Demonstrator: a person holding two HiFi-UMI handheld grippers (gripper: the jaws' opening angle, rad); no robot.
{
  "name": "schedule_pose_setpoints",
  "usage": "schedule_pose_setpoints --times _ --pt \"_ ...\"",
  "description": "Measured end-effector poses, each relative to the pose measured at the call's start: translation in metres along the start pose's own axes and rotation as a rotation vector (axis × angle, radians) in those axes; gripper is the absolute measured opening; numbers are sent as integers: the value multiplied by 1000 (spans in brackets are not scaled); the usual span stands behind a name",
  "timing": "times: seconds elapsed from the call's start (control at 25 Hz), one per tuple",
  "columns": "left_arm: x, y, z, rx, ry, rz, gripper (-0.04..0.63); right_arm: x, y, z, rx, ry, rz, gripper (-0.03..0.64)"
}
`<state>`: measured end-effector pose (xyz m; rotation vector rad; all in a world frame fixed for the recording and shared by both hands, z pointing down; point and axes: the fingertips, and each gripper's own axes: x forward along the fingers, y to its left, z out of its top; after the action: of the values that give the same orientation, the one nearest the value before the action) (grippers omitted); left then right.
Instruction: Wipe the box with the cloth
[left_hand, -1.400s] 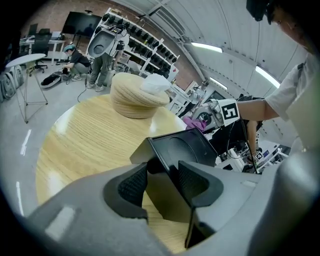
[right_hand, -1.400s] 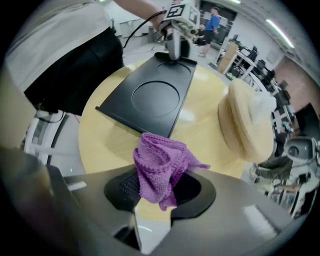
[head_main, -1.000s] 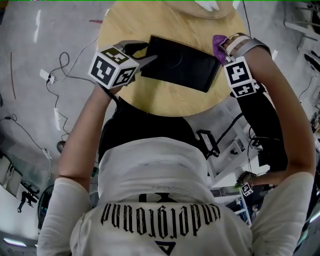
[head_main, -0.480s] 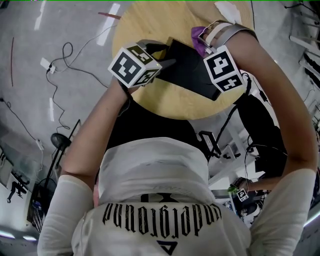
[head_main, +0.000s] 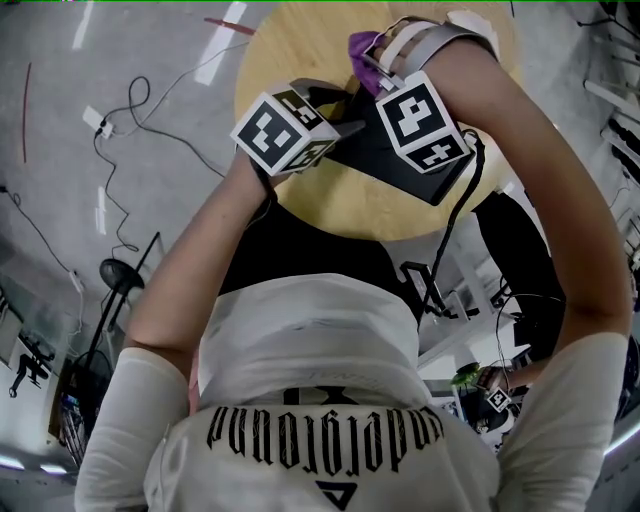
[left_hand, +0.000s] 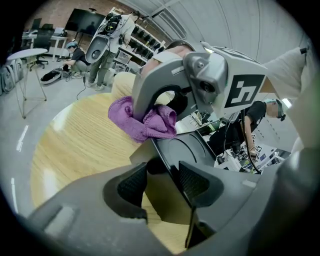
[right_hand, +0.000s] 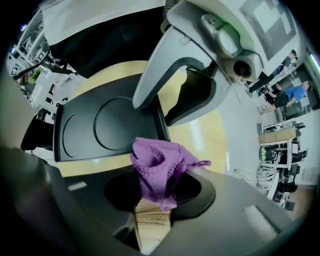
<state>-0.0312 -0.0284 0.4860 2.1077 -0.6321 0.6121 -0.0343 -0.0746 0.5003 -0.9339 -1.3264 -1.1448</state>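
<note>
**One readable word, on the person's shirt**

The white shirt (head_main: 320, 400) carries "underground" in black gothic letters, upside down in the head view, with a small dark triangle mark beside it. Above the shirt, the cubes on the left gripper (head_main: 335, 112) and right gripper (head_main: 378, 58) show black-and-white square code patterns. Right of the shirt, a small tag (head_main: 497, 400) bears another.

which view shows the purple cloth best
The right gripper view: the cloth fills the middle, pinched in the right claw. The left gripper view shows it bunched at the far end of the box; the head view shows only a purple scrap.
</note>
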Motion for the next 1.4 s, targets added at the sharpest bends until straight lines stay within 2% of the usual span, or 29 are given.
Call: schedule_pose_setpoints --times 0.16,0.44,0.64,0.8,0.96,1.12,1.24,1.4 --pt "-1 2 -1 12 13 15 216 -4 13 -4 25 13 -20 132" --pt "-1 14 -1 12 20 31 216 -4 67 -23 72 55 10 132" --pt "3 26 -6 23 47 51 216 4 116 -36 151 66 57 130" --pt "5 32 -8 21 53 75 215 10 162 -46 260 71 96 131" --pt "5 36 -12 14 54 99 215 13 195 -52 428 55 85 132" --pt "5 45 -10 13 69 111 215 15 201 -57 649 52 -13 133" --pt "4 38 -8 17 64 128 213 8 206 -54 874 42 -108 135" --pt "8 29 -12 19 56 146 209 7 221 -46 1266 -28 -232 136"
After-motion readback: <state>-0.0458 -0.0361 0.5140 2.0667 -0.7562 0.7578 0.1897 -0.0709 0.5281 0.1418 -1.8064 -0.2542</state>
